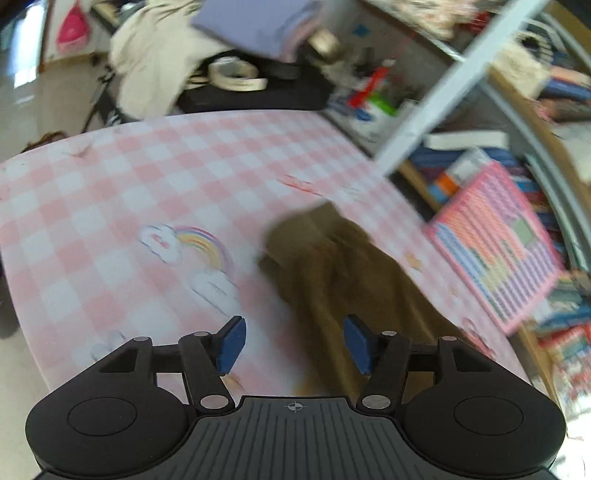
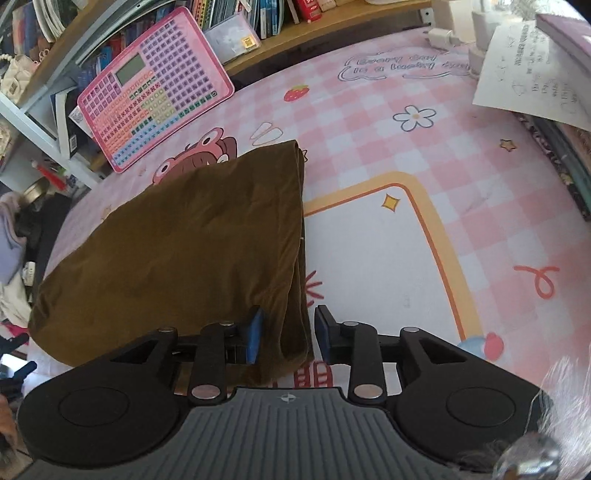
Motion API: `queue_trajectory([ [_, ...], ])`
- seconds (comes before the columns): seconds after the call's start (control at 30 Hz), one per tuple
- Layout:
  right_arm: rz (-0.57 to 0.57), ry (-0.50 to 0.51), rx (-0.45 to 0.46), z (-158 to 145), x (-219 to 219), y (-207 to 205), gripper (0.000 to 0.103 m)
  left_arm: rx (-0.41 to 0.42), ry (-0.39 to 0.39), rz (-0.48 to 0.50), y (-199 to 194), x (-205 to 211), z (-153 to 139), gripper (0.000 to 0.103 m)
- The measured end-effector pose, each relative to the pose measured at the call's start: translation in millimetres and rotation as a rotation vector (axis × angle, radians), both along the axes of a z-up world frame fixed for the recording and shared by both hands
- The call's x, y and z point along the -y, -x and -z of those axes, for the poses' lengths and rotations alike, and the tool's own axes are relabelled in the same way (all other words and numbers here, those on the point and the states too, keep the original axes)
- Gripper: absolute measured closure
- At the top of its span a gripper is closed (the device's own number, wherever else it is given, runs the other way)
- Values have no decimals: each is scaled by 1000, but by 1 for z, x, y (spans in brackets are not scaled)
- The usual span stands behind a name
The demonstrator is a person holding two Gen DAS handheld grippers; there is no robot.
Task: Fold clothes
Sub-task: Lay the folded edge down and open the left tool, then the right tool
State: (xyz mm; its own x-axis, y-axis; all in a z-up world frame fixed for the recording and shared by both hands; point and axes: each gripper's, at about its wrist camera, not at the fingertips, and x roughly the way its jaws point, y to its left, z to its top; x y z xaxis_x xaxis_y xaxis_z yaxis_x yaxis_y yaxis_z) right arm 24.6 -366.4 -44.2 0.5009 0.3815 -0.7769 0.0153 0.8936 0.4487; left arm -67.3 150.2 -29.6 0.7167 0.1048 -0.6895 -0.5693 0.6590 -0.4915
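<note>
1. Grippers first: the right gripper [image 2: 287, 334] stands with its blue-padded jaws apart around the near corner of the folded olive-brown cloth garment [image 2: 192, 254], not clamped.
2. The left gripper [image 1: 294, 343] is spread wide too, empty, above that garment's blurred edge [image 1: 332, 266].
3. The garment lies folded on the pink-and-white checked table mat [image 2: 424, 155].
4. A pink rectangular keypad toy [image 2: 153, 94] leans near the far edge, beside the wooden bookshelf [image 2: 280, 16].
</note>
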Motion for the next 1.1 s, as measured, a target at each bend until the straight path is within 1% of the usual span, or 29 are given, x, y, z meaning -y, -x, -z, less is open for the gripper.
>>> queue_trajectory([
  [0.1, -36, -15, -5, 4, -3, -10, 74, 27, -28, 78, -3, 35, -4, 41],
  [0.17, -67, 4, -16, 7, -9, -13, 73, 28, -58, 137, -9, 61, -6, 38],
  [0.2, -76, 22, -1, 7, -12, -13, 73, 17, -75, 159, -10, 72, -5, 38],
  [0.3, -90, 69, 16, 9, -18, -14, 90, 2, -86, 202, -12, 93, -4, 38],
  [0.4, -125, 65, 29, 2, -21, -18, 94, 0, -86, 225, -12, 102, -5, 38],
  [0.47, -125, 2, 144, -23, -16, -11, 94, 1, -91, 232, -12, 106, -8, 38],
  [0.57, -107, -28, 211, -41, -6, -1, 94, 7, -83, 236, -13, 108, -11, 38],
  [0.6, -104, -9, 185, -34, -5, -1, 94, 8, -80, 235, -13, 109, -11, 38],
  [0.67, -107, 42, 70, -5, -7, -10, 94, 1, -77, 236, -14, 111, -9, 38],
  [0.7, -101, 44, 12, 11, -5, -13, 94, -7, -79, 236, -15, 111, -9, 38],
  [0.8, -94, 32, 33, 12, -2, -13, 94, -15, -83, 233, -15, 111, -9, 36],
  [0.9, -102, 49, 38, 11, -3, -12, 91, -17, -87, 227, -13, 110, -9, 36],
  [0.97, -91, 59, 45, 9, -2, -9, 87, -19, -87, 221, -12, 110, -8, 34],
  [1.0, -86, 67, 55, 6, -3, -7, 87, -21, -87, 220, -12, 110, -8, 33],
  [1.03, -82, 77, 66, 2, -3, -5, 84, -23, -87, 218, -11, 110, -7, 33],
  [1.1, -78, 97, 95, -4, -4, -1, 73, -32, -86, 216, -11, 111, -6, 32],
])
